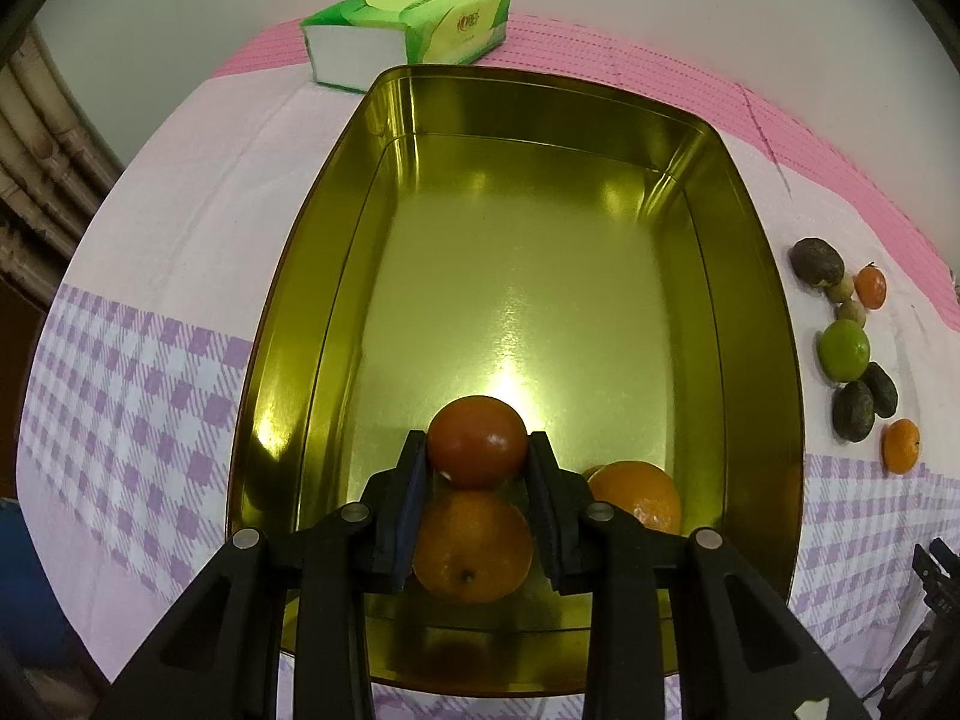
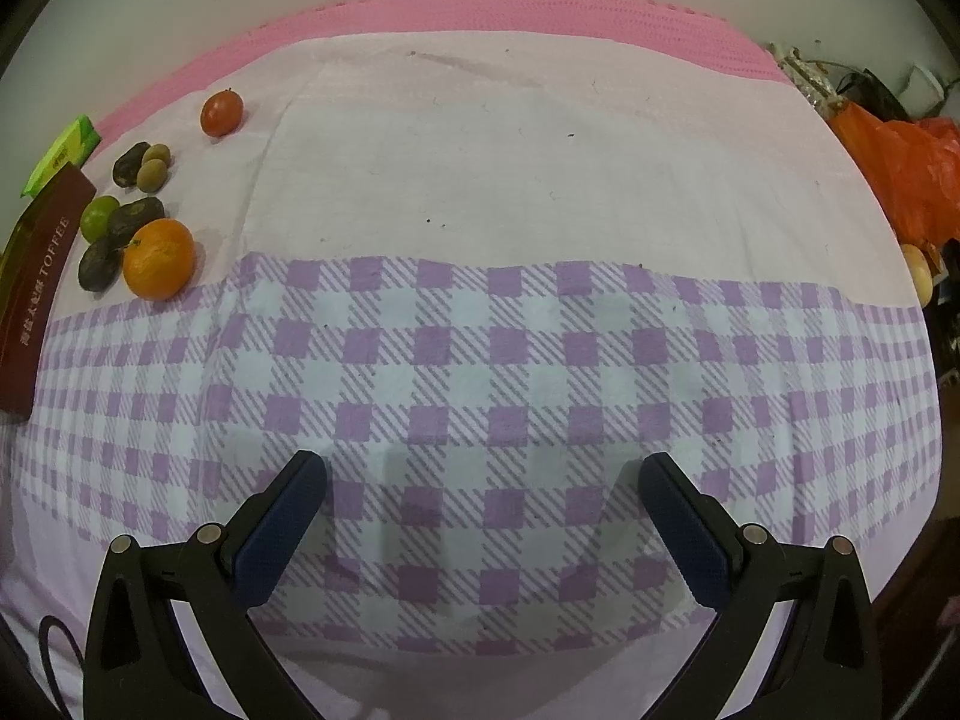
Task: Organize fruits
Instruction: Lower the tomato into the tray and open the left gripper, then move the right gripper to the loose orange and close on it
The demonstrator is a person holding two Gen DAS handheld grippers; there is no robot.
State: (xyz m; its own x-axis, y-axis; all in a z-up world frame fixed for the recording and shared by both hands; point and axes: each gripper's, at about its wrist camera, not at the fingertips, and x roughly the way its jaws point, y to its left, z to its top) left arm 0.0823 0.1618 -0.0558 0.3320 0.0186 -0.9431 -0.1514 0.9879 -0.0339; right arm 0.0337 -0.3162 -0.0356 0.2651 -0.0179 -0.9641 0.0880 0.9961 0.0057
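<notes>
**Third fruit going into the tin, most still outside**

In the left wrist view, the left tool (image 1: 477, 450) is clenched on a dark reddish-orange fruit (image 1: 477, 441), low in the centre of the frame and inside the gold tin (image 1: 780, 324). Whether the fruit already rests on anything cannot be told; it sits just above an orange (image 1: 471, 546) lying at the tin's near end. A second orange (image 1: 639, 495) lies beside that one, to its right. The rest of the tin floor is bare.

At the right edge of that frame, outside the tin on the cloth-covered table (image 1: 150, 276), a cluster waits: a green lime (image 1: 845, 349), several dark fruits (image 1: 852, 411), two small pale ones and two small oranges (image 1: 900, 446).

In the right wrist view, the right tool (image 2: 480, 474) is released and empty, its jaws spread wide over the checked cloth in the lower half of the frame. The same cluster shows at the upper left, with a reddish fruit (image 2: 221, 113) set a little apart above it.

By my judgement the job is early: two fruits stowed, one about to be let go, and the larger share remains on the table.
</notes>
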